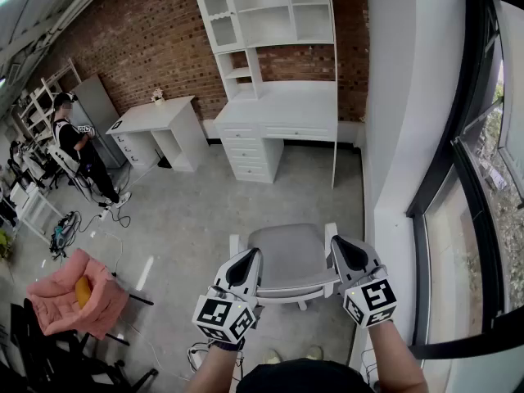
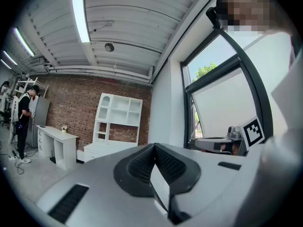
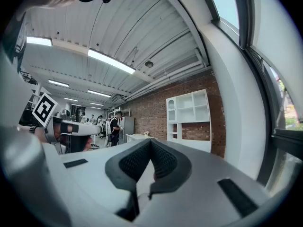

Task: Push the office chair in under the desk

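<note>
The grey office chair [image 1: 286,256] with white armrests stands on the floor just in front of me, its seat facing the white desk [image 1: 286,109] with drawers and a hutch at the brick wall. A stretch of bare floor lies between chair and desk. My left gripper [image 1: 243,262] is level at the left end of the chair's back, and my right gripper [image 1: 344,248] at the right end; both are shut with nothing between the jaws. Whether they touch the chair I cannot tell. The left gripper view shows its shut jaws [image 2: 154,148] and the desk [image 2: 102,148] beyond; the right gripper [image 3: 150,143] points the same way.
A white wall column [image 1: 401,137] and a large window [image 1: 483,203] run along the right, close to the chair. A second white desk [image 1: 155,117] stands to the left by the brick wall, with a person [image 1: 78,154] near it. A pink armchair [image 1: 70,297] sits at the near left.
</note>
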The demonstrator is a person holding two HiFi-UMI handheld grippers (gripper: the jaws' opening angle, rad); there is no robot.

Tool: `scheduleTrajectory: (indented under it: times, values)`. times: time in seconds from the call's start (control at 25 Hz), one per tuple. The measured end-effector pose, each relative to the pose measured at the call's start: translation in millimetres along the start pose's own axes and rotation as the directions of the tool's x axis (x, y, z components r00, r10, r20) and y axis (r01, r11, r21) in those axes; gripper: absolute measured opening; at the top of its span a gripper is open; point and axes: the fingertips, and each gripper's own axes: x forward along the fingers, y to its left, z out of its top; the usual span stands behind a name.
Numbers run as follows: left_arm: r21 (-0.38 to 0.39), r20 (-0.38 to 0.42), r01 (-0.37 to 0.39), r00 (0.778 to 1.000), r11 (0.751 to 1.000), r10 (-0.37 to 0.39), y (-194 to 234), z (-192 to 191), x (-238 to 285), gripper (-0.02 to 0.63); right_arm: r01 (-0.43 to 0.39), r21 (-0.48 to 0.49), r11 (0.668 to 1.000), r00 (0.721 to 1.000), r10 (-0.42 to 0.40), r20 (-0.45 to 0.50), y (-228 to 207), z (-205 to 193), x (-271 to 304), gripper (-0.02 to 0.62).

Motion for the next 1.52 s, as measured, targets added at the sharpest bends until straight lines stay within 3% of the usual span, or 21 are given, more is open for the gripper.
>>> scheduleTrajectory:
  times: [0.36,0.6,1.0,1.24,1.52]
  values:
    - [0.008,-0.007,0.0,1.0,1.0,0.0,-3,-3,1,0.006,-0.012,0.0,1.0,1.0,0.012,0.006,3,1,1,0.003]
    - [-0.042,-0.008,-0.006,1.0,0.999,0.006,5,-12,-2,0.006,-0.031,0.014,0.999,0.999,0.031,-0.009,4,-6,-3,0.003]
    - [-0.028,-0.083,-0.116,0.99,0.993,0.114,34,-59,-11,0.008,0.034,0.047,0.998,0.998,-0.031,-0.063,-16,-44,-13,0.005]
    - [0.019,-0.092,-0.153,0.984,0.988,0.154,31,-69,-19,0.007,0.027,0.026,0.999,0.998,-0.025,-0.065,-16,-52,-20,0.005]
    - [0.02,-0.119,-0.229,0.966,0.973,0.23,43,-86,-37,0.006,0.026,0.046,0.999,0.997,-0.022,-0.077,-13,-71,-22,0.005]
